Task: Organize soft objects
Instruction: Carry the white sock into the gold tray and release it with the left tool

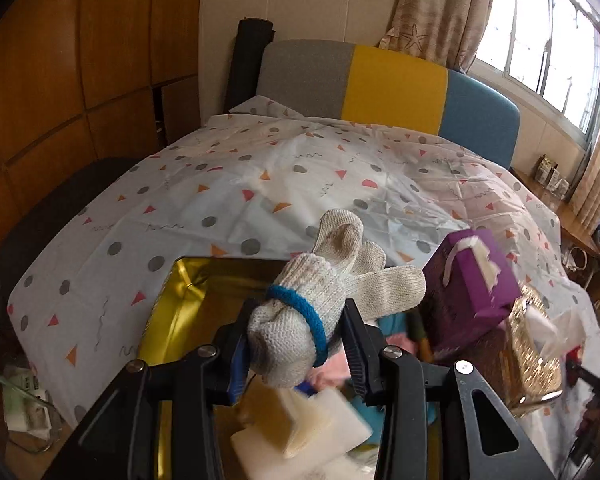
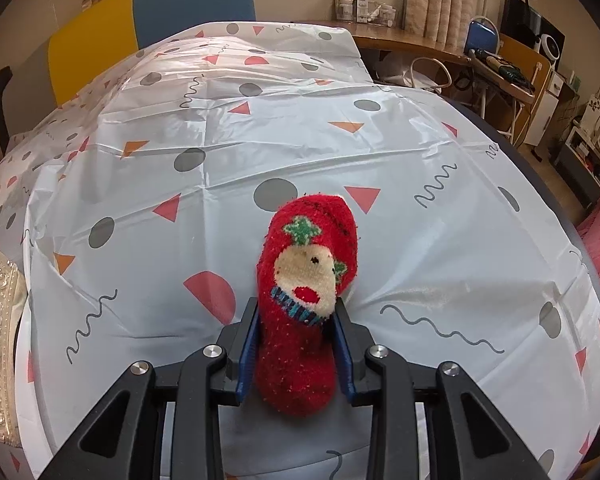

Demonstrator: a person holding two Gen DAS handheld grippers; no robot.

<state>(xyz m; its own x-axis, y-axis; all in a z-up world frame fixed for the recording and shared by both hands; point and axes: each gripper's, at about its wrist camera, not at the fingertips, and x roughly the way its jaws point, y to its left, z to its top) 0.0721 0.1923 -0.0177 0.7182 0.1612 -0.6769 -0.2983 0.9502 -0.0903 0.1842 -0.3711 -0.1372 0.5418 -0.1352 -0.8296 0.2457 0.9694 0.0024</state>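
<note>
Left gripper (image 1: pixel 296 344) clamps knit glove (image 1: pixel 320 300) at its cuff, over gold box (image 1: pixel 168 304). Right gripper (image 2: pixel 296 348) pinches red sock (image 2: pixel 306 292) mid-length above tablecloth (image 2: pixel 420 140). Both look light, limp, compressible; bunched folds should grip best.

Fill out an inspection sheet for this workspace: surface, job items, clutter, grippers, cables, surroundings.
Surface: patterned white sheet over the table, creased.
Job's things: knit glove with a blue band, held up over the gold box; red sock with a face design, its toe on the sheet.
Clutter: purple tissue box, gold woven box, white foam blocks, pink and teal fabric in the gold box.
Grippers: left gripper shut on the glove; right gripper shut on the sock.
Cables: white cord on the side desk.
Surroundings: tricolour headboard, curtained window, wooden desk, wood panelling.
</note>
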